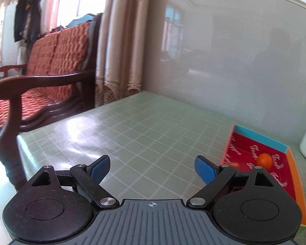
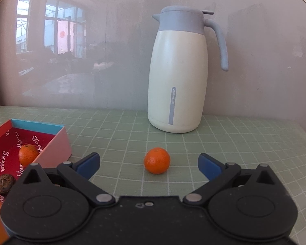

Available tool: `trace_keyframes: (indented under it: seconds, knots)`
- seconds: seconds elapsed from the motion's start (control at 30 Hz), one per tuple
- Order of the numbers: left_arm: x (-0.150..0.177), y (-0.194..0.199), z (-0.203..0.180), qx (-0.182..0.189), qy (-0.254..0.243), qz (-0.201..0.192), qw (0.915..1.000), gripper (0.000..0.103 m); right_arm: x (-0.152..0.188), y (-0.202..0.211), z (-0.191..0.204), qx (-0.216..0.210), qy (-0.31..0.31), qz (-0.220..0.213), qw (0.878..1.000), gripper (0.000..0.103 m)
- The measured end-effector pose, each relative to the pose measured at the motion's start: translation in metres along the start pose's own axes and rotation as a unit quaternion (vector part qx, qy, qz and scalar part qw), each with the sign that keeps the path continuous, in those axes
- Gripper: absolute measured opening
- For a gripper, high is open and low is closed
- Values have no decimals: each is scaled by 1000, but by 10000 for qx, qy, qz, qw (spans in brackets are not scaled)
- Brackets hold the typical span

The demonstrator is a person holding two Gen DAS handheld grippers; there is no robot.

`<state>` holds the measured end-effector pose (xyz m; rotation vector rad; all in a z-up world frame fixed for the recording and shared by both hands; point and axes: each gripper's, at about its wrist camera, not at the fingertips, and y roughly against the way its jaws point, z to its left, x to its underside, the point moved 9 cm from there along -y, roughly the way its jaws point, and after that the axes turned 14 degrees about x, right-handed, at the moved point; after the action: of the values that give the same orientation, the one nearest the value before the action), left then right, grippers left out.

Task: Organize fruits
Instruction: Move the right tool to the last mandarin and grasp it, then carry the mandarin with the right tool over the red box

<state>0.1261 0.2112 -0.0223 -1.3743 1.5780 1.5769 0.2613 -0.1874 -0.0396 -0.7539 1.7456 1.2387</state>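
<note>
A shallow red-lined box with a blue far wall lies on the green grid tablecloth; in the left wrist view the box is at the right. An orange and a dark brown fruit lie in it; the same orange shows in the left wrist view. Another orange sits loose on the cloth just ahead of my right gripper, which is open, with the fruit beyond its blue pads. My left gripper is open and empty over bare cloth, left of the box.
A tall white jug with a grey lid and handle stands behind the loose orange, against the glossy grey wall. A wooden bench with red cushions sits past the table's left edge, beside curtains.
</note>
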Motion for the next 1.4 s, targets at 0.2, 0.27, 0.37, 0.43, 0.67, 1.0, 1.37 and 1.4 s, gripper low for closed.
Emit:
trace_keyframes:
  seconds: [0.2,0.27,0.37,0.43,0.67,1.0,1.37,1.4]
  knots:
    - [0,-1,29,-303,246,-48,9992,90,5,-26,12,119,229,300,9992,98]
    - [1,-2,37,-351,360,-25,9987,90,7,-33,15,206,372,381,9984,93]
    - [3,-3,44,-371,506,2,9980,90,9,-40,16,200,409,495,9977,86]
    - [4,-3,44,-353,522,19,9980,90,10,-45,16,254,502,545,9969,86]
    - [6,-3,35,-302,316,20,9990,91,16,-62,15,121,390,853,9955,59]
    - [6,-3,29,-300,215,22,9993,91,13,-52,24,-258,301,748,9964,36]
    - [6,-1,34,-369,327,42,9988,91,-8,-13,38,-638,324,291,9970,36]
    - [6,-1,34,-374,343,37,9987,91,-10,-9,38,-681,324,254,9968,36]
